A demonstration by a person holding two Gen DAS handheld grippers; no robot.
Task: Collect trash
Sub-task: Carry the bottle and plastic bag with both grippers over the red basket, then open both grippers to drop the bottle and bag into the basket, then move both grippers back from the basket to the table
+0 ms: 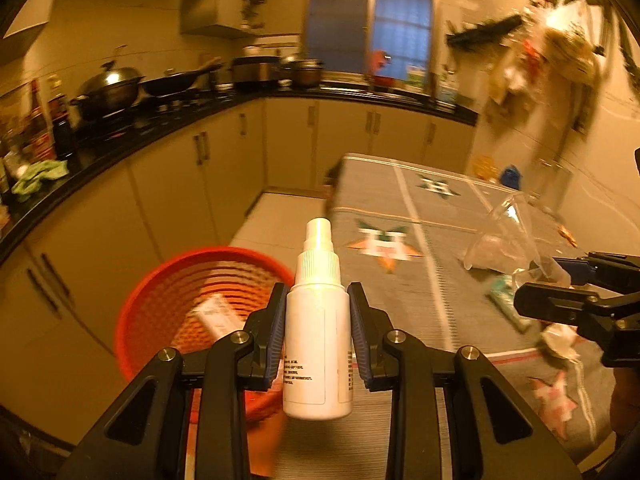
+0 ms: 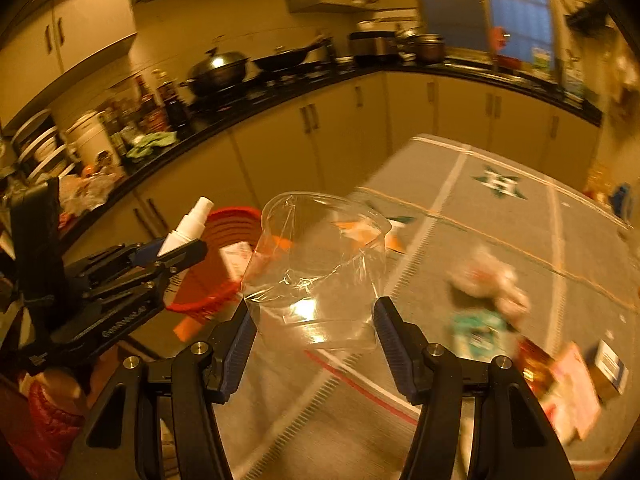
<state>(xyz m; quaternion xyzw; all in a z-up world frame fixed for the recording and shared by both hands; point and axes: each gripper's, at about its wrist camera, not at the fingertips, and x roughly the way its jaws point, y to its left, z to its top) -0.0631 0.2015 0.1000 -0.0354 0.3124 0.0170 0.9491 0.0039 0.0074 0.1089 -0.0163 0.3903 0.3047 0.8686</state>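
kitchen worktop (image 1: 120, 148): running along the far left, carrying a lidded wok (image 1: 110, 88), a black pan (image 1: 176, 80) and a green cloth (image 1: 38, 178); all blurred.
red basket (image 1: 180, 300): sitting on the floor at lower left, just beside the cloth-covered counter's edge; a white carton (image 1: 216, 314) is lying inside it.
left tongs (image 1: 318, 328): gripping narrow on a white spray bottle (image 1: 318, 340), both blue pads pressing on its sides; the bottle is standing upright between them, nozzle up, its base hanging free over the gap between basket and counter.
counter (image 1: 400, 208): wearing a grey cloth with star patterns and pale stripes.
right tongs (image 2: 316, 320): spread fairly wide and clamping a crumpled clear plastic cup (image 2: 316, 264), pads touching its lower sides, mouth tilting up and away; cup is hanging in the air above the counter's near-left part.
left tongs, in right wrist view (image 2: 180, 252): showing at far left, near the basket (image 2: 224, 256), bottle nozzle (image 2: 196, 216) sticking up.
leftover trash: crumpled pale wrapper (image 2: 488, 280) and teal packet (image 2: 476, 328) are lying on the counter right of the cup; pink-and-red flat pack (image 2: 568, 388) and small box (image 2: 610, 366) are sitting near the right edge. Blur is hiding finer detail.
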